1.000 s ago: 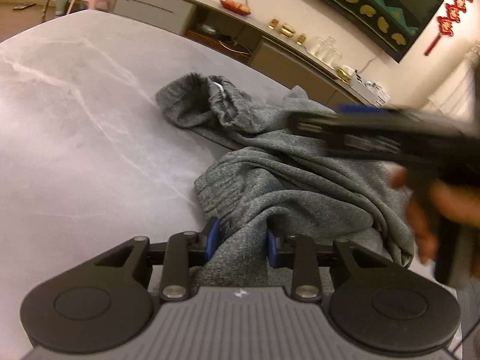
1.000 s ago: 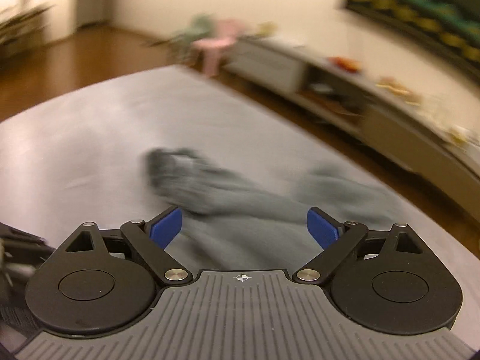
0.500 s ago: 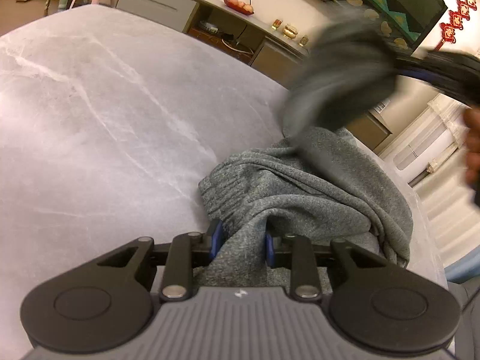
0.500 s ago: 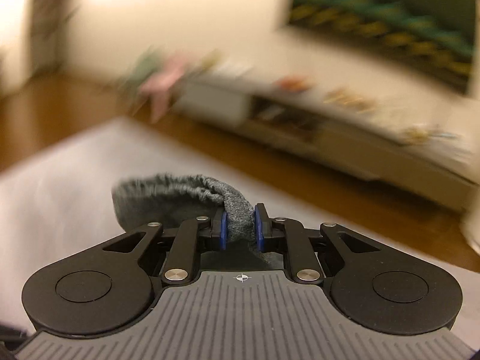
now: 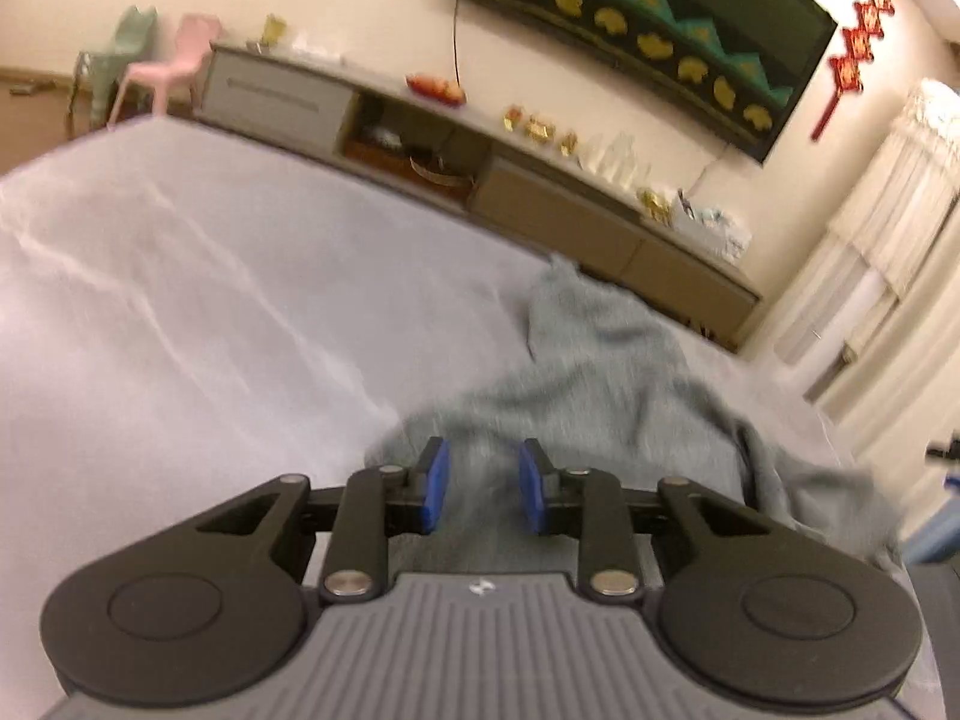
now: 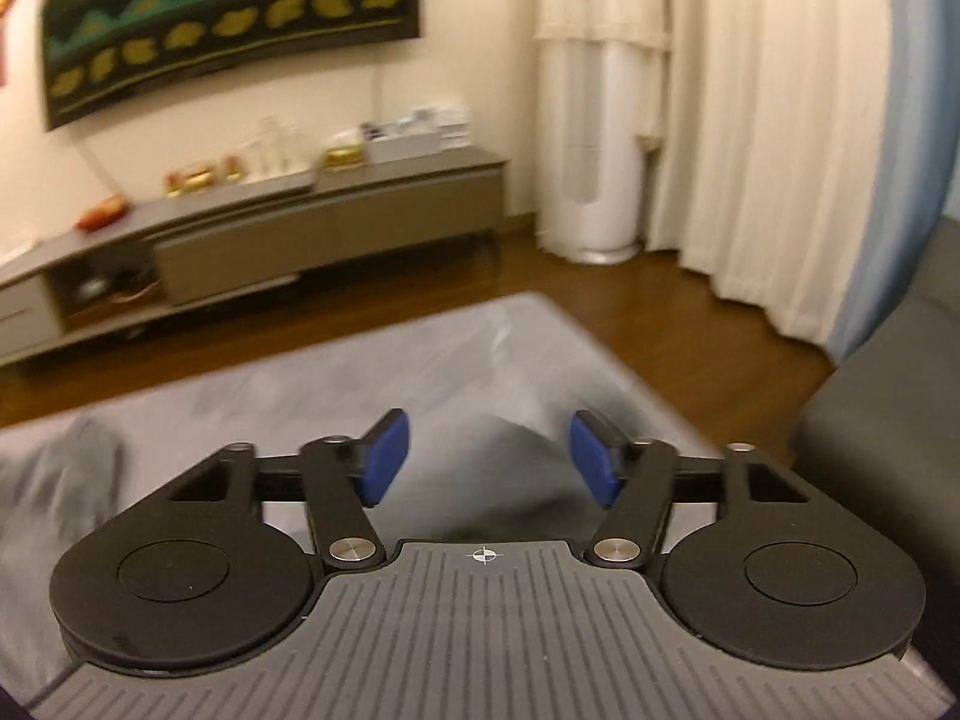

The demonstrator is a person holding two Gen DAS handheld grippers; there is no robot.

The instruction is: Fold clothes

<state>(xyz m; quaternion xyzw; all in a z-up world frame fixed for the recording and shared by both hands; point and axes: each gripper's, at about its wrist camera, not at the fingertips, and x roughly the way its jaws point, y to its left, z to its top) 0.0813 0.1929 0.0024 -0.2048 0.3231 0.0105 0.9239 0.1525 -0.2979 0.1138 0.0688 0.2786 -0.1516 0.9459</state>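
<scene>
A grey knit garment [image 5: 606, 372] lies spread on the grey marble table [image 5: 180, 312], stretching from my left gripper toward the far right edge. My left gripper [image 5: 483, 489] is open, with its blue pads a small way apart just above the near part of the garment. My right gripper [image 6: 489, 456] is open and empty over the table's right corner. A blurred part of the garment [image 6: 60, 474] shows at the left of the right wrist view, and a dark blurred patch lies under the right fingers.
A long low sideboard [image 5: 480, 180] with small items runs along the far wall. Pink and green chairs [image 5: 174, 72] stand at the far left. White curtains [image 6: 750, 120] and a dark sofa [image 6: 888, 408] lie beyond the table's right corner [image 6: 540, 312].
Both grippers have let go of the garment and opened. The right gripper swung to the right and laid its part down. The garment now lies more spread out.
</scene>
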